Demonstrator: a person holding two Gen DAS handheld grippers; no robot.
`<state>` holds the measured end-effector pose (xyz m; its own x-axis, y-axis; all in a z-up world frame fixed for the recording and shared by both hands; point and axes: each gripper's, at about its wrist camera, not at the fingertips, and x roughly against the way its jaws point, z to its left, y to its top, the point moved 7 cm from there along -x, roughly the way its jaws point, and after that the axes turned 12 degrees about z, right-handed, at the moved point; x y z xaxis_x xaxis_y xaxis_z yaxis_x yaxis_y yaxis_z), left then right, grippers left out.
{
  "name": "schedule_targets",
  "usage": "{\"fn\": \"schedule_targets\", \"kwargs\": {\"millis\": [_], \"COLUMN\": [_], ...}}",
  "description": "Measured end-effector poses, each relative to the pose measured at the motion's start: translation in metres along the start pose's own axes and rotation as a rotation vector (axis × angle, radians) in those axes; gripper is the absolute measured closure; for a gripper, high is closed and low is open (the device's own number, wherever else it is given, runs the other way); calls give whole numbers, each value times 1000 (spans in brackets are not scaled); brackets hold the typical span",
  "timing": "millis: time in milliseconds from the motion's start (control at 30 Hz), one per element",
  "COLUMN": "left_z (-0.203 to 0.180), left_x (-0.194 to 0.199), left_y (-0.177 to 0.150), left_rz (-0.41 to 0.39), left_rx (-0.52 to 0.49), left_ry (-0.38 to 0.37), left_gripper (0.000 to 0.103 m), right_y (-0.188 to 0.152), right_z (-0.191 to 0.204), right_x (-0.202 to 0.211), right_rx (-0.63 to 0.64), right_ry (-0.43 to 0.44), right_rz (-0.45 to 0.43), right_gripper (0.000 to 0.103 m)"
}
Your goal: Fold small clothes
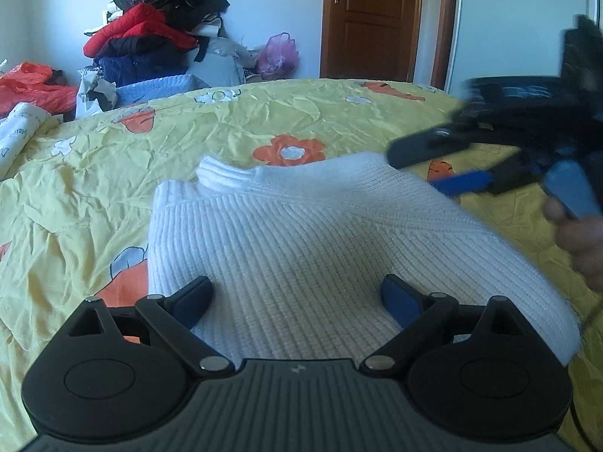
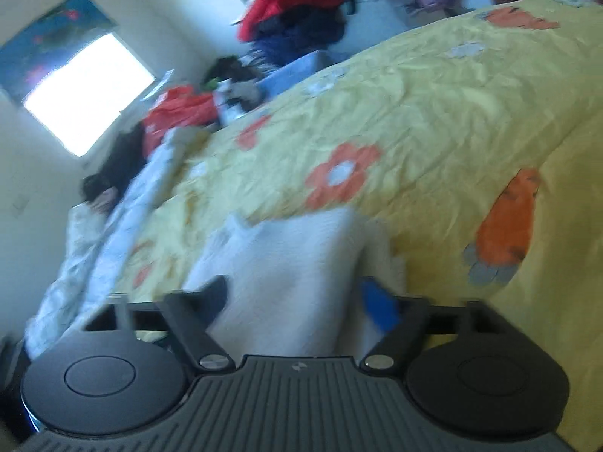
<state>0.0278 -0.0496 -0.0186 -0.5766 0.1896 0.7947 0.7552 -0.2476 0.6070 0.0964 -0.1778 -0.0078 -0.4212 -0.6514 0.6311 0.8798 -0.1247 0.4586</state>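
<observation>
A white ribbed knit sweater [image 1: 301, 233] lies folded on the yellow flowered bedspread [image 1: 264, 120]. My left gripper [image 1: 297, 297] is open, with its fingers spread wide over the sweater's near edge. My right gripper [image 1: 444, 165] shows blurred at the right of the left wrist view, open beside the sweater's far right corner. In the right wrist view the image is tilted and blurred; the right gripper [image 2: 297, 297] is open with the white sweater [image 2: 286, 263] between its fingers.
A tall pile of red, black and blue clothes [image 1: 150, 26] stands beyond the bed's far edge. Red plastic bags [image 1: 34, 86] and a white printed quilt [image 1: 19, 132] lie at the left. A wooden door [image 1: 373, 19] is behind.
</observation>
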Motion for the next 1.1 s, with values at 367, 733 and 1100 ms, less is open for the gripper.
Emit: {"fn": "schedule_targets", "kwargs": {"millis": [367,733,1100], "left_z": [-13,11,-7], "left_x": [4,41,15], "left_y": [7,-11,-21], "left_rz": [24,-109,-94], "left_rx": [-9,9,-55], "left_ry": [16,35,68], "left_gripper": [6,5,3], "right_y": [-19,-30,-24], "right_z": [24,-3,54], "right_x": [10,29,-24], "right_rx": [216,65,256], "right_ry": [-60,-67,-208], "right_rz": [51,-13,-58], "right_gripper": [81,46,28]}}
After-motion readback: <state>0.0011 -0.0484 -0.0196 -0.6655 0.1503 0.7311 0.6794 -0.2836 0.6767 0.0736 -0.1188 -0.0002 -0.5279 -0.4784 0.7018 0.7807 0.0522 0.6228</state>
